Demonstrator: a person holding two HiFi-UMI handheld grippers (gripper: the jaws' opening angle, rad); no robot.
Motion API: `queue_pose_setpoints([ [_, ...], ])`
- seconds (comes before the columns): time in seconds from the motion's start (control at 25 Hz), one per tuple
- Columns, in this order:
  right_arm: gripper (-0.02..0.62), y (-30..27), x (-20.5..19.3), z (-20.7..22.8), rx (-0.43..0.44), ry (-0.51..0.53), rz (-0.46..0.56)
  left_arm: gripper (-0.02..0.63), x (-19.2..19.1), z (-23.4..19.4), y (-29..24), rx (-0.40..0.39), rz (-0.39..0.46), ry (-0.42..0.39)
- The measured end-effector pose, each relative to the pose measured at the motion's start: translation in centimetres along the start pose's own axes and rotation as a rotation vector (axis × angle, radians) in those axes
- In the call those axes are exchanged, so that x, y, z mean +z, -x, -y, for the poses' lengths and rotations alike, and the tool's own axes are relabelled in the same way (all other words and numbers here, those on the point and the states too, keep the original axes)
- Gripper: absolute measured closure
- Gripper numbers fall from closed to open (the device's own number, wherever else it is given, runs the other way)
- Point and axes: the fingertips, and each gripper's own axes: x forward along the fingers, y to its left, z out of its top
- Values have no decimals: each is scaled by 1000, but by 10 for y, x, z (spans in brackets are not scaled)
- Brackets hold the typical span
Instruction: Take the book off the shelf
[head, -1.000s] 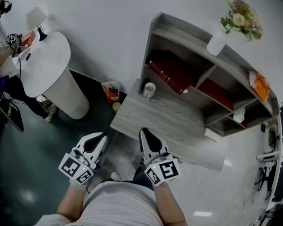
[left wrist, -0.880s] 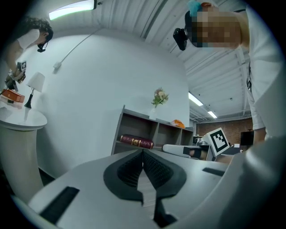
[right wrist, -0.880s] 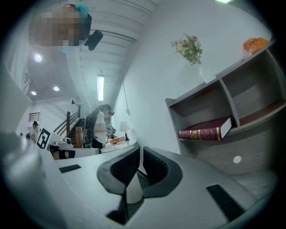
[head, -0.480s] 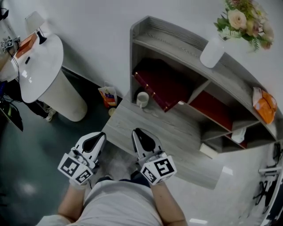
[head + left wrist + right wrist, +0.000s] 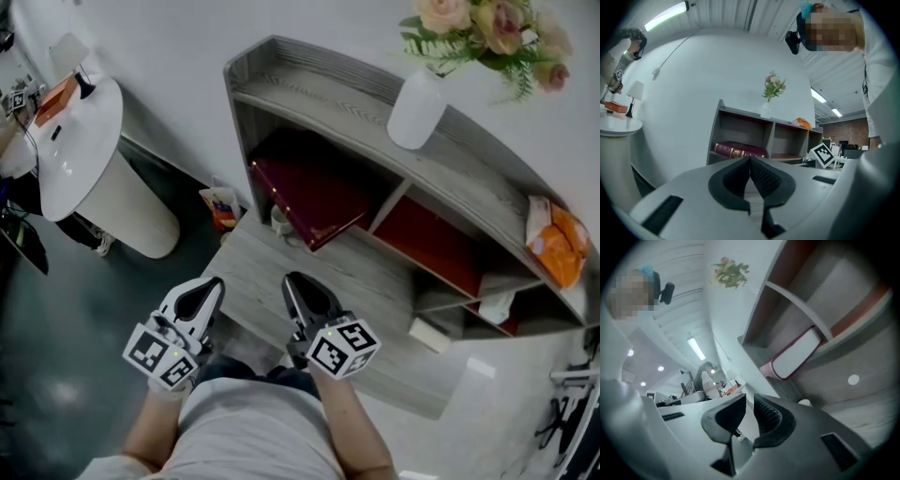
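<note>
A dark red book (image 5: 314,192) with gilt on its spine lies flat in the left compartment of the grey shelf unit (image 5: 309,89). The left gripper view shows the book (image 5: 738,150) straight ahead, and the right gripper view shows its white page edge (image 5: 794,356). Both grippers hang low in front of the person, short of the shelf. My left gripper (image 5: 211,284) (image 5: 750,158) is shut and empty. My right gripper (image 5: 292,279) (image 5: 749,400) is over the near edge of the desk, shut with nothing between its pads.
A grey desk top (image 5: 375,300) lies in front of the shelf, with a white mug (image 5: 279,221) by the book. A white vase of flowers (image 5: 417,94) and an orange packet (image 5: 555,242) are on the shelf's top. A round white table (image 5: 80,141) is at the left.
The shelf and book have shifted left and grown larger in the head view as the person comes closer. Both grippers stay low and shut; the right one has turned slightly.
</note>
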Motion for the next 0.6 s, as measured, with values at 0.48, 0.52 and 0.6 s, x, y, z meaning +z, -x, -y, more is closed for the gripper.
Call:
queue_pose_setpoints([
  [0.48,290,1,27,44,104,-539,73,589,-6,8,-24,1,-36,-18],
  [0.52,282,0,30,48,97,-570,88,589,-6,8,-25,-3,-39,-18],
  [0.6,275,-4,37,55,88,-613,119,589,-7,5,-27,-8,-45,-11],
])
